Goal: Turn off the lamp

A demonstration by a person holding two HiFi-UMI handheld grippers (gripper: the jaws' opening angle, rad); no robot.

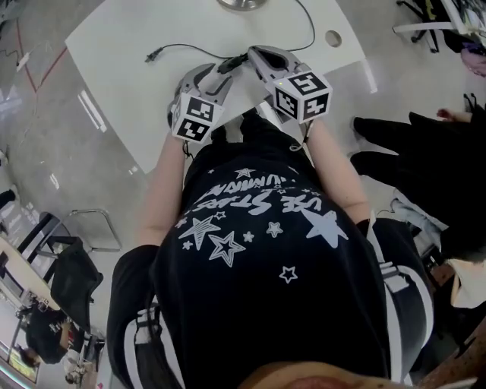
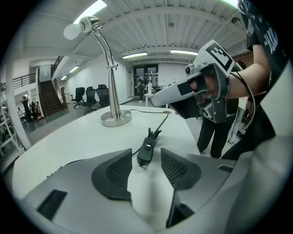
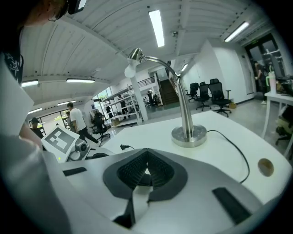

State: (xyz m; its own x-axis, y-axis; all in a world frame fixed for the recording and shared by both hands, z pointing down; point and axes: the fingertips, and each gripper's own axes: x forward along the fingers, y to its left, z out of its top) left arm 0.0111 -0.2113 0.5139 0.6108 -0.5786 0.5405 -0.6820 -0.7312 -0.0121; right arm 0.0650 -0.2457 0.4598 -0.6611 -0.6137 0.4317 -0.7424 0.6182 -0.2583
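Lamp (image 2: 114, 91) stands well beyond the left gripper (image 2: 146, 157), whose empty, wide-open jaws frame its cord switch (image 2: 145, 153) just ahead, so I'd centre one jaw tip on it and press, keeping the closed, empty right gripper (image 3: 147, 160) clear.

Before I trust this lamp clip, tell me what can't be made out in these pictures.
Left gripper view: inline switch too small to read its rocker's position; bulb, beside a ceiling light, lit or not unclear.
Head view: lamp cut off by top edge, only base shows; inline switch hidden under left gripper and right gripper.
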